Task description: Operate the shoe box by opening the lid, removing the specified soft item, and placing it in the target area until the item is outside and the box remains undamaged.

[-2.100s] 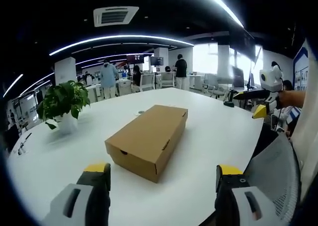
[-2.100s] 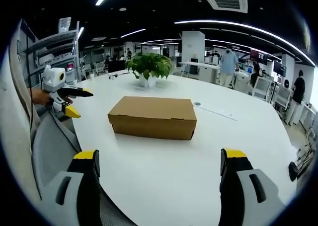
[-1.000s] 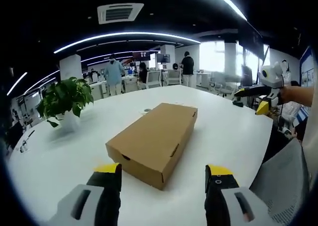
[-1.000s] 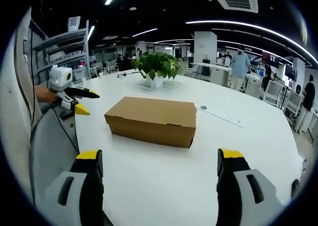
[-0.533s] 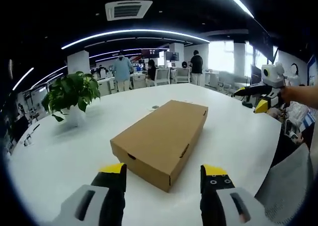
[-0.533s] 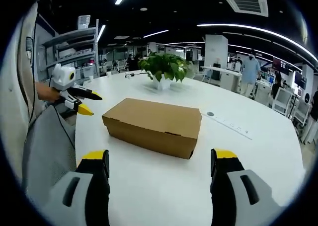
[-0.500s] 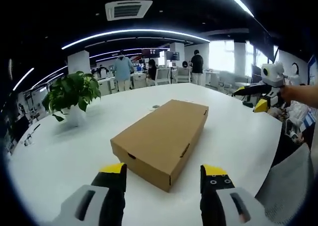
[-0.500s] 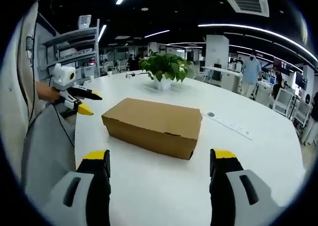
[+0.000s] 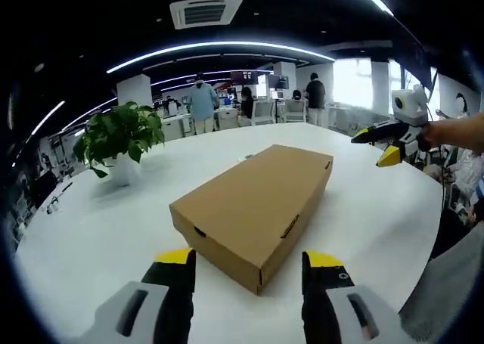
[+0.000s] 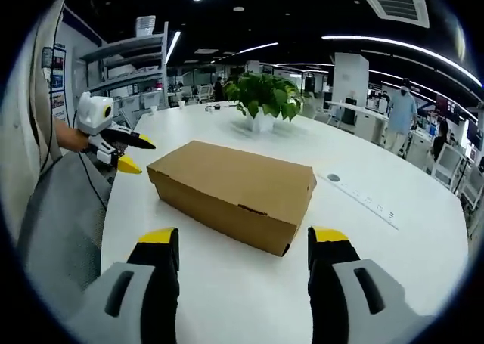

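A shut brown cardboard shoe box [image 9: 257, 200] lies on the round white table [image 9: 91, 230], its lid down. In the left gripper view my left gripper [image 9: 248, 263] is open, its yellow-tipped jaws standing just short of the box's near corner. The right gripper [image 9: 372, 149] hangs open in the air at the right, beyond the box's far end. In the right gripper view the box [image 10: 234, 185] lies crosswise, and my right gripper [image 10: 243, 240] is open just in front of its long side. The left gripper [image 10: 142, 156] is held open at the left, off the table's edge.
A leafy plant in a white pot [image 9: 121, 136] stands on the table behind the box, also seen as the plant [image 10: 265, 94]. A white strip [image 10: 363, 196] lies to the box's right. A grey mesh chair back [image 10: 60, 223] is at the table's edge. People stand among desks far behind.
Both cameras have come closer to the box, which now looks larger. Both grippers' jaws stand a little narrower than before. The box has not moved.
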